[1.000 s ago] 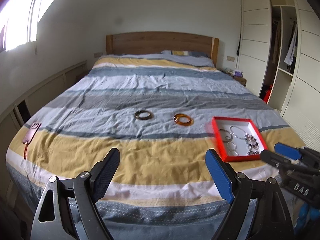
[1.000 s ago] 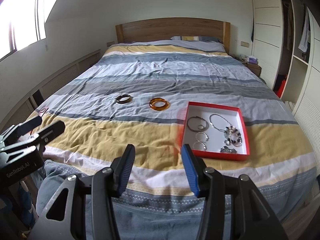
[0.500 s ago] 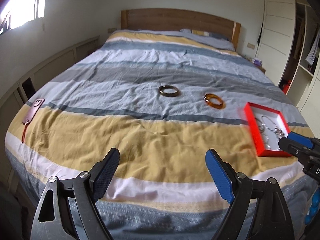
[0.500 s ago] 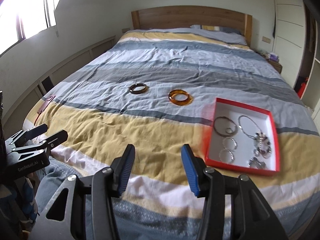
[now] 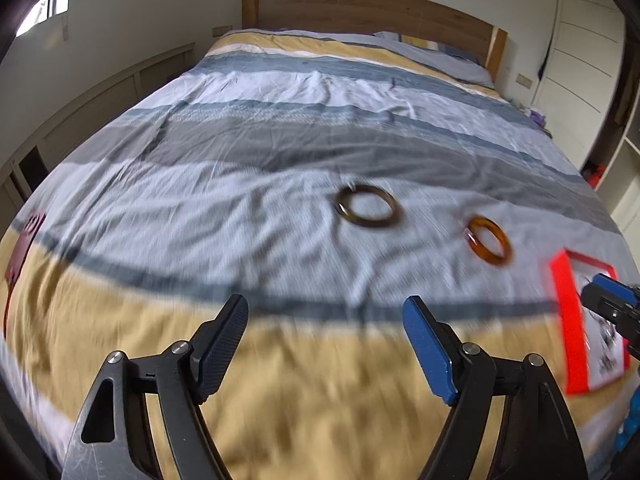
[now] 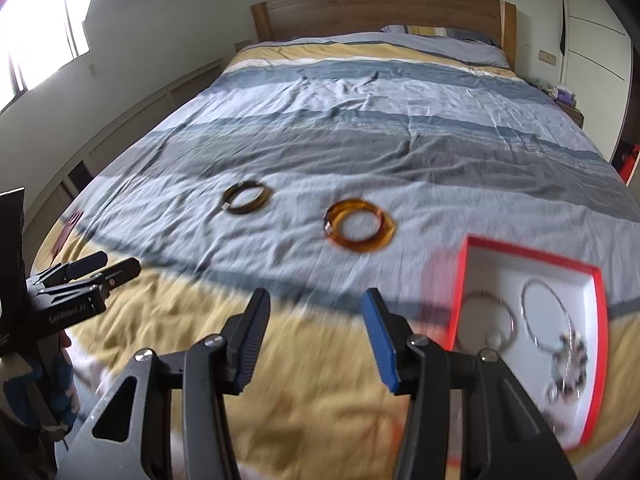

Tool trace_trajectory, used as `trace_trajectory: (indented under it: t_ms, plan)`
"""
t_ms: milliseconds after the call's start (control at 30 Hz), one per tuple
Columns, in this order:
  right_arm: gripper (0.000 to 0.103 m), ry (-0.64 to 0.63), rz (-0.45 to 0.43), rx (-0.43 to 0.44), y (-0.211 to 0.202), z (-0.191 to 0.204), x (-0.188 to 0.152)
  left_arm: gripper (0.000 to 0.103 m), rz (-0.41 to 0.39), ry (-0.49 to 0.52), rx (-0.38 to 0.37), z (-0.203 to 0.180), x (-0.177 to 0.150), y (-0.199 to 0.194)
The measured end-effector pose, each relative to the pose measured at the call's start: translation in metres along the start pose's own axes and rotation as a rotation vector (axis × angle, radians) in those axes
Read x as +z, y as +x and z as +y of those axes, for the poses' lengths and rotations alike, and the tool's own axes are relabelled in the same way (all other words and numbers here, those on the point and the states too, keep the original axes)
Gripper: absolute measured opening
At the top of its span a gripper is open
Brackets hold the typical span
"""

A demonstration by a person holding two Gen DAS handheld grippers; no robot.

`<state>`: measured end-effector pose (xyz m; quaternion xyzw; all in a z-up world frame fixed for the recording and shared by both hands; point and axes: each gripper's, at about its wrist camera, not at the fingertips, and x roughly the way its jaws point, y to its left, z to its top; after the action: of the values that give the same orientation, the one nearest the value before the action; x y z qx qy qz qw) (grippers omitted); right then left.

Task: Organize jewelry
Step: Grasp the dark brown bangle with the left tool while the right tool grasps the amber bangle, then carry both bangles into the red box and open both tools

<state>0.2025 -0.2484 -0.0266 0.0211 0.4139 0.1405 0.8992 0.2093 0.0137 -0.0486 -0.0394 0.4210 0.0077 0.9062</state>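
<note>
Two bangles lie on the striped bedspread: a dark brown bangle (image 5: 367, 205) (image 6: 245, 197) and an amber bangle (image 5: 487, 241) (image 6: 359, 225) to its right. A red-rimmed jewelry box (image 6: 534, 258) (image 5: 568, 312) with white lining holds silver rings and necklaces at the right. My left gripper (image 5: 326, 310) hovers over the yellow stripe short of the dark bangle, its jaws closing with nothing between them. My right gripper (image 6: 316, 300) stands partly open and empty, short of the amber bangle, left of the box. Each gripper shows at the edge of the other's view.
A dark red strap-like item (image 5: 22, 240) lies near the bed's left edge. The wooden headboard (image 6: 380, 4) stands at the far end, wardrobes (image 5: 580, 40) at the right and low wall cabinets (image 6: 120, 140) at the left.
Both grippers have moved forward and down over the bed, so the bangles and the box look larger and nearer. The left jaws have narrowed a little.
</note>
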Motion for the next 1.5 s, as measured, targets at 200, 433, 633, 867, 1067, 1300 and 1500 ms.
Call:
trace_trajectory:
  t_ms: [200,433,633,867,1067,1300,1500]
  plan:
    - [0.046,0.031,0.041,-0.073,0.061,-0.025,0.043,0.074,0.037,-0.017,-0.007,0.008,0.053,0.062]
    - [0.045,0.096,0.130,-0.101,0.122,-0.048,0.058,0.065,0.097,-0.031,-0.015,0.010,0.080,0.125]
    - [0.043,0.085,0.197,-0.106,0.158,-0.051,0.049,0.057,0.141,-0.019,-0.016,0.007,0.080,0.159]
    - [0.037,0.070,0.205,-0.116,0.177,-0.053,0.041,0.057,0.141,0.000,0.001,0.002,0.075,0.176]
    - [0.034,0.048,0.177,-0.126,0.182,-0.049,0.038,0.057,0.116,0.032,0.016,-0.008,0.073,0.184]
    - [0.013,0.020,0.131,-0.138,0.182,-0.041,0.038,0.015,0.088,0.082,-0.020,-0.019,0.075,0.182]
    - [0.011,0.018,0.106,-0.104,0.172,-0.040,0.037,0.010,0.064,0.027,-0.037,-0.014,0.067,0.164]
